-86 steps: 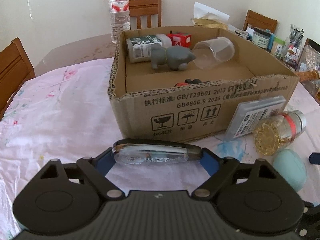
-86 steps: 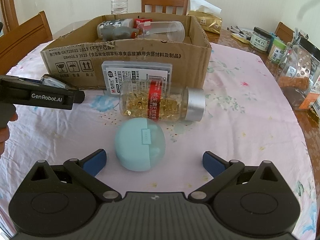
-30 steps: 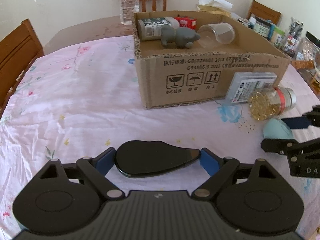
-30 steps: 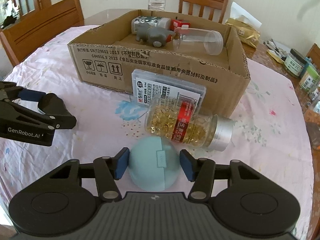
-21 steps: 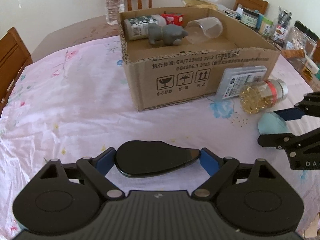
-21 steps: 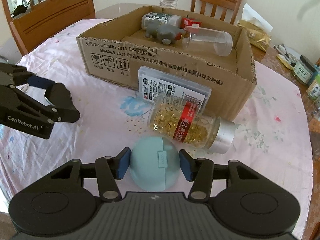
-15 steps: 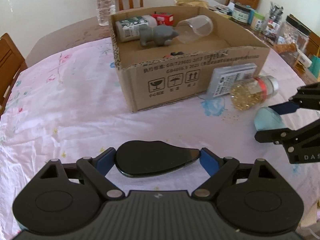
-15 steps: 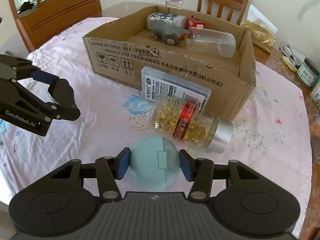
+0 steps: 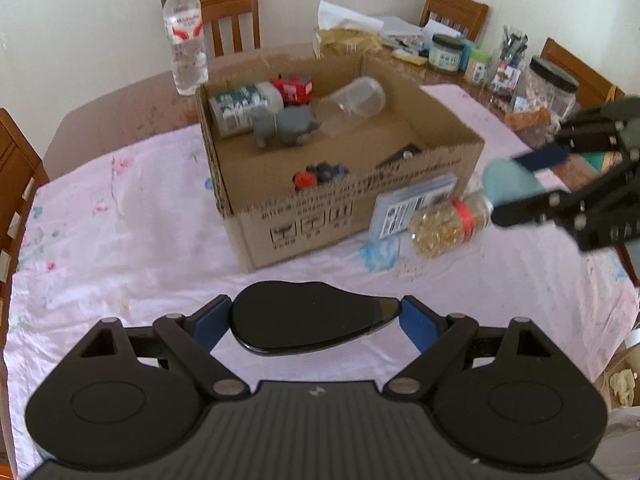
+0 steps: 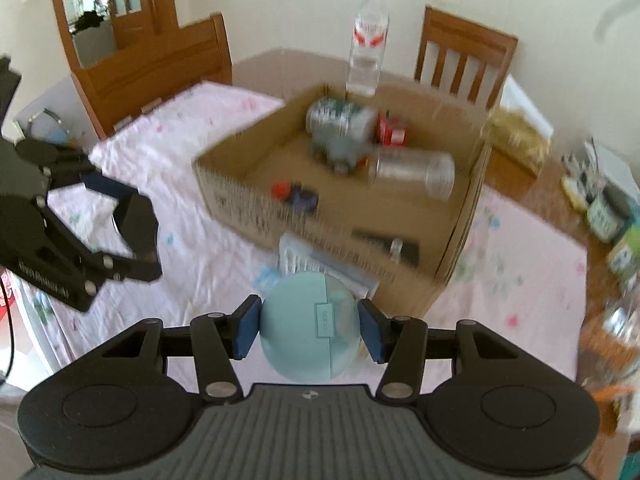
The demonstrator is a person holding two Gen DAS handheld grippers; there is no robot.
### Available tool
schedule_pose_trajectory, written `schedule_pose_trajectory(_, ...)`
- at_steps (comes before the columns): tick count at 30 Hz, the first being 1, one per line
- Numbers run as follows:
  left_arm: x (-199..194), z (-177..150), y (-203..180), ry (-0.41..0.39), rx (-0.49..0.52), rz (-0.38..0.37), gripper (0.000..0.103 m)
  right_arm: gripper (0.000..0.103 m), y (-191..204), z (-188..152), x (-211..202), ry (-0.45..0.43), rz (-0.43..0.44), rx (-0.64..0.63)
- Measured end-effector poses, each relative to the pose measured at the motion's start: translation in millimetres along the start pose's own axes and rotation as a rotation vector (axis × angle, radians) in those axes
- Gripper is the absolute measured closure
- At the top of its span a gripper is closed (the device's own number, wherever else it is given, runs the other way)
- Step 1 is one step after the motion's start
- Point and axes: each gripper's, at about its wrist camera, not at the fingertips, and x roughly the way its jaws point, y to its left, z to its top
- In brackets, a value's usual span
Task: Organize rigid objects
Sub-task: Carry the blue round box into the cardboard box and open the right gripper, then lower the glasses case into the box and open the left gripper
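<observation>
My left gripper (image 9: 314, 320) is shut on a black teardrop-shaped tape dispenser (image 9: 308, 318), held above the pink tablecloth (image 9: 120, 240) in front of the cardboard box (image 9: 352, 200). In the right wrist view that left gripper (image 10: 128, 228) hangs at the left. My right gripper (image 10: 308, 334) is shut on a pale blue round case (image 10: 308, 336), lifted near the box's front wall (image 10: 320, 236). The left wrist view shows this right gripper (image 9: 516, 188) and the case (image 9: 506, 184) at the right. In the box lie a grey toy animal (image 9: 286, 126), a clear cup (image 9: 352, 102) and a labelled bottle (image 9: 240, 108).
A bottle of golden capsules (image 9: 444, 228) and a flat clear case (image 9: 412, 204) lie on the cloth against the box front. A water bottle (image 9: 185, 36) stands behind the box. Jars (image 9: 446, 52) and clutter crowd the right of the table. Wooden chairs (image 10: 464, 60) ring it.
Both grippers have risen with their loads. The blue case has come up off the cloth. Both views now look further down into the box.
</observation>
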Motion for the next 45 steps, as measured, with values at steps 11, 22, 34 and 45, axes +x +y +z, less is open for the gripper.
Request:
schedule_pose_trajectory(11, -14.0, 7.3, 0.0, -0.046, -0.080, 0.082, 0.014, 0.045, -35.9, 63.4, 32.0, -0.061, 0.029, -0.066)
schedule_pose_trajectory(22, -23.8, 9.4, -4.3, -0.055, -0.179, 0.194, 0.014, 0.044, -49.5, 83.6, 114.5, 0.004, 0.077, -0.111)
schedule_pose_trajectory(34, -23.3, 29.2, -8.1, -0.078, -0.156, 0.209, 0.014, 0.000, -59.0, 88.1, 77.5, -0.062, 0.058, -0.033)
schedule_pose_trajectory(45, 9.7, 81.4, 4.2, -0.122, -0.065, 0.155, 0.014, 0.000, -50.7, 40.7, 23.2, -0.059, -0.069, 0.151)
